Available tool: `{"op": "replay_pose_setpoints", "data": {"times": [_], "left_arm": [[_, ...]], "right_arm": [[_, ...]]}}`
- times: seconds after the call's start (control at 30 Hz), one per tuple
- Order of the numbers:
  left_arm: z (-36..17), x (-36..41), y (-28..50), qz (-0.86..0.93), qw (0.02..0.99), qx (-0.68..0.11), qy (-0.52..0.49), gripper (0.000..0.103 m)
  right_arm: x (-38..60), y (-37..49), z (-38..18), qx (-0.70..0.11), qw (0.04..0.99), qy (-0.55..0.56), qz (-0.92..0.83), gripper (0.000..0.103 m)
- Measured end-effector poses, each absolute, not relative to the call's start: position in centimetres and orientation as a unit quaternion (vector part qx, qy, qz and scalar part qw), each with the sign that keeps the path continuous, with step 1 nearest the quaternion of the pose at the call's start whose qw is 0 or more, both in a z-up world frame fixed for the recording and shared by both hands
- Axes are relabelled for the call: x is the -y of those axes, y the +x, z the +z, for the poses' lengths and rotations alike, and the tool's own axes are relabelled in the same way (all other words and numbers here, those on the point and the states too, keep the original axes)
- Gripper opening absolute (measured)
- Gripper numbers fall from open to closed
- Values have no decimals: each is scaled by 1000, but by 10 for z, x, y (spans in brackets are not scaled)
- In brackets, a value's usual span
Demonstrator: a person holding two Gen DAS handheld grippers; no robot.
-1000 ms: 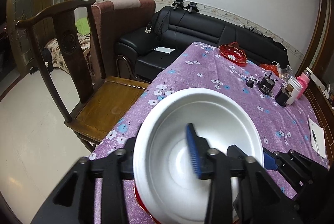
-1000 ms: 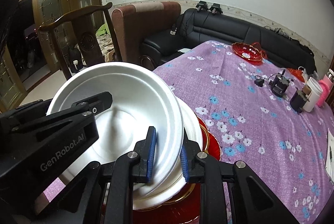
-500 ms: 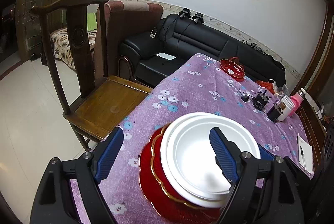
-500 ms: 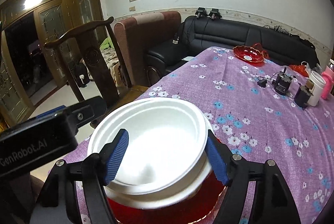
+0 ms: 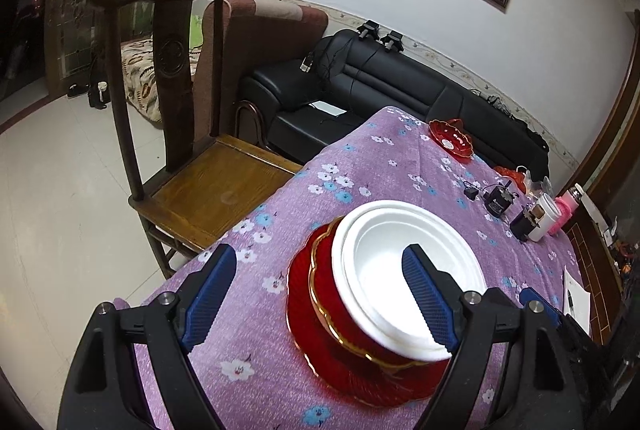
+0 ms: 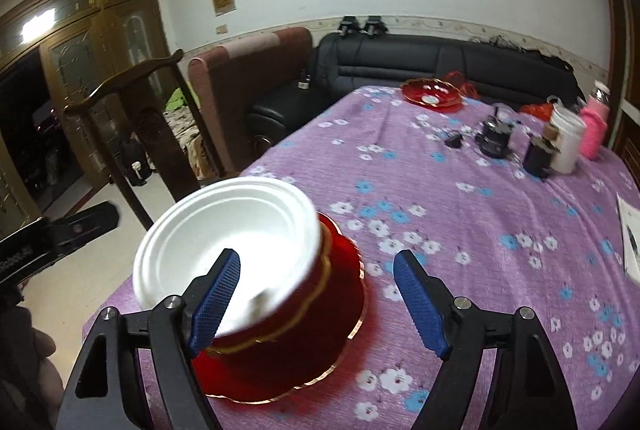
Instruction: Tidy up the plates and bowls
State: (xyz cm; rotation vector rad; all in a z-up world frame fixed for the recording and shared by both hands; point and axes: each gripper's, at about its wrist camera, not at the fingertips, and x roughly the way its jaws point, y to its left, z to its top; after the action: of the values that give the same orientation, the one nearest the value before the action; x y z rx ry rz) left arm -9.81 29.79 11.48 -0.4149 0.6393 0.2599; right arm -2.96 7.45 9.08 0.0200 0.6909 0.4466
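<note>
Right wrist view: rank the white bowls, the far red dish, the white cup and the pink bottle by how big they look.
1. white bowls, though nearness inflates them
2. far red dish
3. white cup
4. pink bottle, partly hidden, so 3 and 4 are unsure

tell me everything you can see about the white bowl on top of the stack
The white bowl looks like matte foam or paper, round, with a wide stepped rim and an empty inside. It sits upright, nested in a second white bowl, inside a red gold-edged bowl on a red plate, on the purple floral tablecloth near the table's edge. Neither gripper touches it; both are open.
</note>
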Motion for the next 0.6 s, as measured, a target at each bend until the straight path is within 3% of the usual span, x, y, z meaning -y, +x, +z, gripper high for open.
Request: {"op": "replay_pose_setpoints", "data": {"times": [0.23, 0.37, 0.6], "left_arm": [[117, -278, -114, 156, 930, -292, -162, 85], [119, -264, -124, 201, 932, -273, -131, 97], [119, -239, -135, 216, 934, -266, -99, 98]], "right_arm": [[-54, -47, 91, -330, 920, 39, 210, 83], [-43, -62, 89, -322, 924, 43, 201, 84], [-21, -84, 81, -319, 928, 56, 186, 85]]}}
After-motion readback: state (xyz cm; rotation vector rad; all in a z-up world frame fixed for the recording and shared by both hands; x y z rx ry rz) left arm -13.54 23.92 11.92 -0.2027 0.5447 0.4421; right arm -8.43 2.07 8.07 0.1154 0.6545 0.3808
